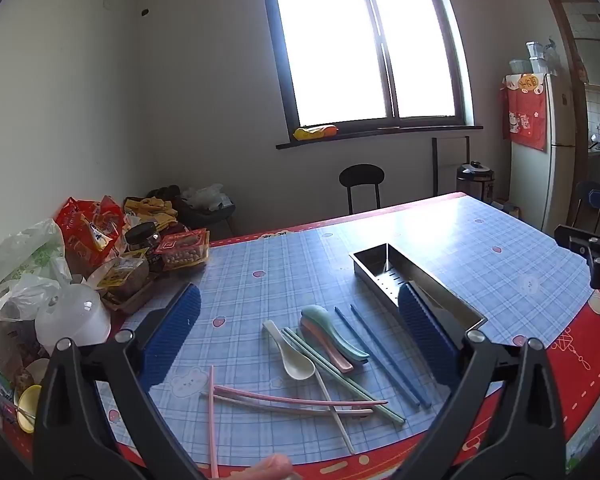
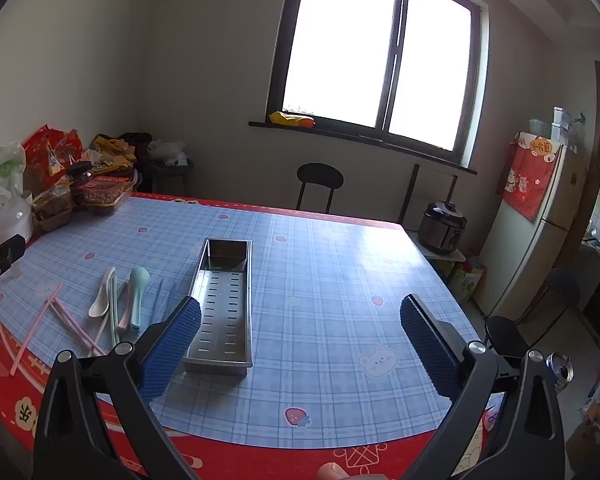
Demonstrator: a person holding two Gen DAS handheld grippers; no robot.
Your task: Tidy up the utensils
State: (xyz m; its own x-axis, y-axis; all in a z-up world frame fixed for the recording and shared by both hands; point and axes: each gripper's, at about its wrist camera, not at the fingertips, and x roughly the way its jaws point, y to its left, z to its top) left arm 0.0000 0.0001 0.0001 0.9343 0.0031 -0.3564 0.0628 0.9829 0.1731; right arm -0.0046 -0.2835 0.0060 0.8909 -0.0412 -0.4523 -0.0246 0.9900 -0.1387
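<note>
1. A table (image 2: 340,264) covered with a blue plaid mat (image 1: 268,256) over a red patterned cloth (image 2: 228,456) stands in a room with a large bright window (image 1: 364,44).
2. The left gripper (image 1: 300,336) hangs above the near edge of the table with its two blue ribbed pads (image 1: 172,332) spread wide apart and nothing between them.
3. The right gripper (image 2: 300,344) hangs over the near edge further along, its blue pads (image 2: 428,348) also spread wide and holding nothing.
4. A long rectangular stainless-steel tray (image 2: 224,300) with a slotted floor lies on the mat near the middle of the table, one short end toward the near edge. It looks empty.
5. The utensils lie loose on the mat just beside the tray, on its left in the right wrist view, toward the near edge.
6. A white plastic soup spoon (image 1: 288,352) lies bowl toward the near edge.
7. A mint-green spoon (image 1: 332,328) rests stacked on a pink spoon (image 1: 332,354).
8. Two dark blue chopsticks (image 1: 384,354) lie parallel, closest to the tray.
9. Pale green chopsticks (image 1: 340,372) run between the white spoon and the stacked spoons.
10. Pink chopsticks (image 1: 296,400) and one white chopstick (image 1: 334,414) lie crossed nearest the near edge.
11. Bags, jars and boxes of food (image 1: 112,248) crowd the table's far left corner.
12. A fingertip (image 1: 272,470) shows at the bottom of the left wrist view.
</note>
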